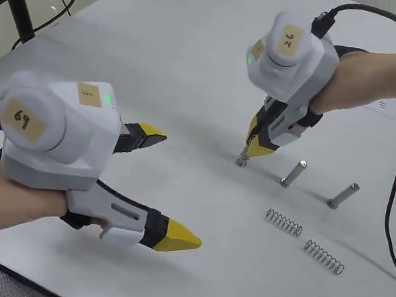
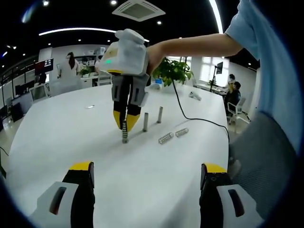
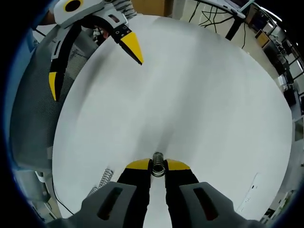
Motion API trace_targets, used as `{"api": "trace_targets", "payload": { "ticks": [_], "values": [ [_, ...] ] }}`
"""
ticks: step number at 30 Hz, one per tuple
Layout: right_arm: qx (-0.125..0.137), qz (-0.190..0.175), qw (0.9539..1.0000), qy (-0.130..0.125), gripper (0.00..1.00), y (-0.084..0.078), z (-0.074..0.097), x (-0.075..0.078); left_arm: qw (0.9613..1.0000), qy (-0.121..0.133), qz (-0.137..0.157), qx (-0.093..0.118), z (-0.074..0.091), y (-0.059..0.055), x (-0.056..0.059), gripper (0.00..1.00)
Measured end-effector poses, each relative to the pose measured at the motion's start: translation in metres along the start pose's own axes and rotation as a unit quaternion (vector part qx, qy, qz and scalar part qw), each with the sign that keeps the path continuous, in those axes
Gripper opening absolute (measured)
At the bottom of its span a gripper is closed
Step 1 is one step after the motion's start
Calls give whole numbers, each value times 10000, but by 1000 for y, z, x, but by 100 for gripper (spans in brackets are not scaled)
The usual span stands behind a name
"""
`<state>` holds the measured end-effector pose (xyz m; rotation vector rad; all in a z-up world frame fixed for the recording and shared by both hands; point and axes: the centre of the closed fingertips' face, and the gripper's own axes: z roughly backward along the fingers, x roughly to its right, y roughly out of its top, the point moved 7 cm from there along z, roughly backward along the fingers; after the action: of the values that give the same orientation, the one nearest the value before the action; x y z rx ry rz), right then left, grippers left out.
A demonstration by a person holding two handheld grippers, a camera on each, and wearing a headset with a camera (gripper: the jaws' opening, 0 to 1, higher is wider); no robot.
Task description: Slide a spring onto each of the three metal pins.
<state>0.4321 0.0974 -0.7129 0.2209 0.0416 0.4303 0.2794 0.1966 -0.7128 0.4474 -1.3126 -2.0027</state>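
Tongs on my left gape wide at the lower left, and I hold nothing in them. Two loose springs lie on the white counter at the lower right. Past them stand two bare pins. My right tongs pinch one spring over the third pin.

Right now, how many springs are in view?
3. One spring is clamped in the right gripper, over a pin. A second spring and a third spring lie loose on the table, near two bare pins. None seems hidden.
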Motion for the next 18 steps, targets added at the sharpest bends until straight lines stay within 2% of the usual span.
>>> {"api": "trace_targets", "payload": {
  "ticks": [12, 18],
  "values": [
    [-178, 17, 9998, 74, 8, -4, -6, -3, 10000, 27, 12, 16, 1, 1, -1, 90],
    [-236, 36, 9997, 91, 8, -5, -7, 1, 10000, 21, 35, -2, 1, 0, -2, 90]
  ]
}}
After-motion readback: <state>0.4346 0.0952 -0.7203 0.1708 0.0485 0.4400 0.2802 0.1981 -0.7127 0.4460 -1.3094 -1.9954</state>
